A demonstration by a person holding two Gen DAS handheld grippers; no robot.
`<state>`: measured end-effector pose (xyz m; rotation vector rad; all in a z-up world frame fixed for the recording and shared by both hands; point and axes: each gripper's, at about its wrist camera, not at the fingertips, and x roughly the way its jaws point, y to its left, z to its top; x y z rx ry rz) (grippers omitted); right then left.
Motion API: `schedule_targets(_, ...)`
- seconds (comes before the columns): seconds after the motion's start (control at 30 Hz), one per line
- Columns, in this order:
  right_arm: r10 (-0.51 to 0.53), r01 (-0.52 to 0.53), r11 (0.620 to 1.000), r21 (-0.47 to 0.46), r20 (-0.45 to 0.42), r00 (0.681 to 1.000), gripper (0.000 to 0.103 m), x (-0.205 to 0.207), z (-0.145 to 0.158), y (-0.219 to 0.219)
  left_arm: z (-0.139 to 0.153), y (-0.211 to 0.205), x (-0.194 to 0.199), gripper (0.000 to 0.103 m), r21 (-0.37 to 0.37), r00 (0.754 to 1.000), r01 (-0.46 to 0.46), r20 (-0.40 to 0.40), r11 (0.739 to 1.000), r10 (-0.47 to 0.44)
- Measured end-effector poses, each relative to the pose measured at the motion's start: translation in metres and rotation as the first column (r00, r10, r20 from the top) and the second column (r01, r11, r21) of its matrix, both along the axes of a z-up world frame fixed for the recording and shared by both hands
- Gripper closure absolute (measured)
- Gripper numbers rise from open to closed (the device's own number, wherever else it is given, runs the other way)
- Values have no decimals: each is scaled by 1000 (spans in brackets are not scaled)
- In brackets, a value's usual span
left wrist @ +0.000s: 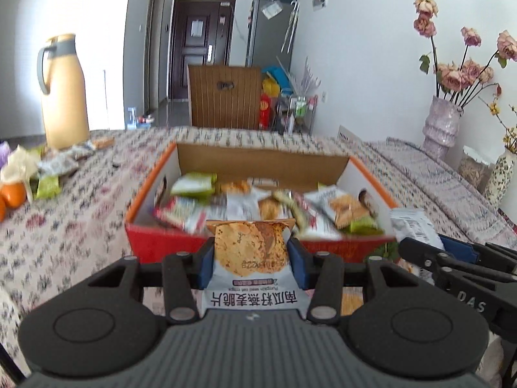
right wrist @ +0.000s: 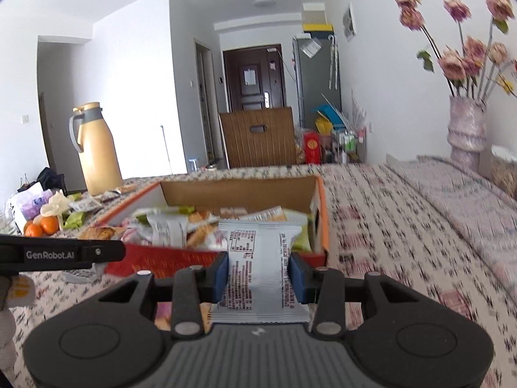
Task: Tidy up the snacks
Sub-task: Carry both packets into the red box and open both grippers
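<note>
An open red-and-orange cardboard box (left wrist: 168,245) sits on the floral tablecloth, holding several snack packets (left wrist: 245,203). My left gripper (left wrist: 251,258) is shut on an oat-crisp packet (left wrist: 250,252), held just before the box's near wall. My right gripper (right wrist: 258,274) is shut on a white snack packet (right wrist: 258,268), printed back up, at the box's near right corner (right wrist: 320,252). The right gripper also shows in the left wrist view (left wrist: 452,258), to the right. The left gripper's side (right wrist: 64,255) shows in the right wrist view.
A yellow thermos jug (left wrist: 63,93) stands far left. Loose snack packets (left wrist: 55,174) and oranges (left wrist: 14,195) lie left of the box. A vase of dried roses (left wrist: 441,126) stands at the right. A wooden chair back (left wrist: 224,95) is beyond the table.
</note>
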<state>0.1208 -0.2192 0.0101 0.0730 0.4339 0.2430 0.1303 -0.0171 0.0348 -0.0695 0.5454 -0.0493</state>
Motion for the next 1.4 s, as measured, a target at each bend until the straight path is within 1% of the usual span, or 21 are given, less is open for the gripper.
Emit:
schedule_targets(0.27,20,-19,1000,-21,54,998,64,38,19,16,21,-5,27,55,26,997,-2,72,1000,0)
schedule_targets(0.53,17,-16,1000,-16,62,998,64,82,20,28,26,-5,67,55,38,994,-40,107,998,35)
schedule_targets(0.63,5,-5,1000,-3,64,998,64,98,18,30,23,-4,80,55,43,992,-59,115,997,53)
schedule_targets(0.8,-1,1,1000,11,45,999,64,112,4,28,8,1,92,55,40,991,-71,115,997,66)
schedule_targets(0.97,15,-15,1000,-1,18,1000,64,115,-6,31,-5,6,95,55,47,991,-73,116,996,68)
schedule_targets(1.13,18,-18,1000,-13,19,1000,64,113,-8,32,-10,9,96,55,45,993,-57,109,997,52)
schedule_targets(1.23,16,-16,1000,-22,1,1000,64,116,-11,32,-11,11,97,54,40,993,-71,100,997,67)
schedule_targets(1.27,15,-15,1000,-22,-3,1000,64,117,-12,32,-11,12,97,53,33,992,-75,101,997,71)
schedule_targets(1.33,11,-11,1000,-20,-12,1000,62,116,-13,32,-10,14,96,46,21,992,-76,107,997,74)
schedule_targets(1.37,8,-8,1000,-19,-13,1000,62,116,-13,31,-9,14,94,33,19,990,-82,113,996,79)
schedule_targets(1.4,7,-7,1000,-16,-14,1000,55,116,-13,31,-8,14,92,21,20,988,-93,127,995,90)
